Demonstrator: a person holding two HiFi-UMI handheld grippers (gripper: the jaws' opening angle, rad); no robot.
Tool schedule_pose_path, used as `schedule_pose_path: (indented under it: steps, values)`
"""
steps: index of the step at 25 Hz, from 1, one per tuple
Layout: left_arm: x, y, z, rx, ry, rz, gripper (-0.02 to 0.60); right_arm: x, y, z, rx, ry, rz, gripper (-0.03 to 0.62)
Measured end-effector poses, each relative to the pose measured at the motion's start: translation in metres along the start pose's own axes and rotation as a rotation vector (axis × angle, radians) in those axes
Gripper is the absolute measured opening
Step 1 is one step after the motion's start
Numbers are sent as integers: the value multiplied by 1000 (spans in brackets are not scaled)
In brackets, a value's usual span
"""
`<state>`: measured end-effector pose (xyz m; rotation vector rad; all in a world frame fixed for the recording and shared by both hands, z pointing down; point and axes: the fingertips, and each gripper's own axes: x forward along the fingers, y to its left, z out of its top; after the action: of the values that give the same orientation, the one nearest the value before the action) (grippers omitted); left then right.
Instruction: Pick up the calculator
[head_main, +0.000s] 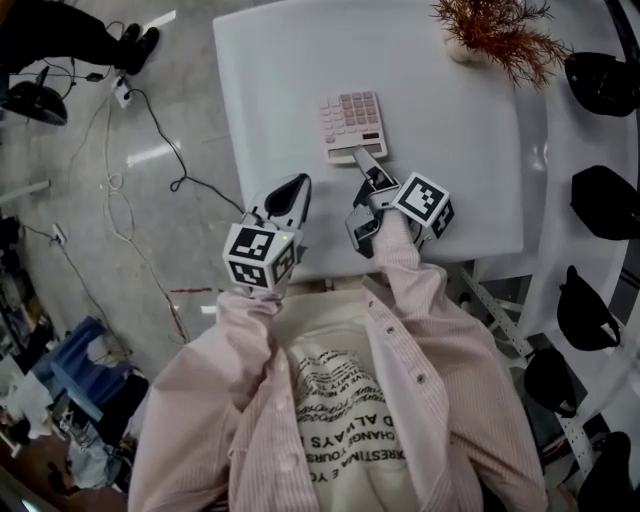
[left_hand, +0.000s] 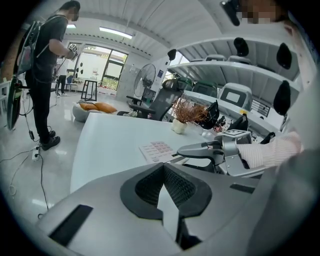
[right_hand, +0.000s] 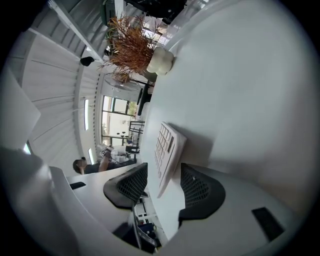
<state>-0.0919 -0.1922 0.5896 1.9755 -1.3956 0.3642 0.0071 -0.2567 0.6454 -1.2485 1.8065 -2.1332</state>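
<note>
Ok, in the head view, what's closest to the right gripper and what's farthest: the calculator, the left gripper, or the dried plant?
1. calculator: right at its jaws, just ahead.
2. left gripper: beside it, to the left.
3. dried plant: far off, ahead and to the right.

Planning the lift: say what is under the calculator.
White table under the calculator, whose near edge sits inside the open right gripper. Beneath its body is hidden.

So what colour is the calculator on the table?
The calculator is pale pink, best seen in the head view.
</note>
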Motion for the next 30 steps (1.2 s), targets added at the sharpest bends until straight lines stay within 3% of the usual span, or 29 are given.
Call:
schedule_pose_path:
  steps: [11, 16, 30]
  values:
    - [13, 10, 4, 11, 26, -26, 2, 18, -5, 0, 127, -2, -45, 192]
    - [14, 14, 7, 11, 30, -37, 2, 21, -13, 0, 137, -9, -89, 81]
    - [12, 17, 3, 23, 42, -47, 1, 18, -12, -3, 236, -45, -63, 61]
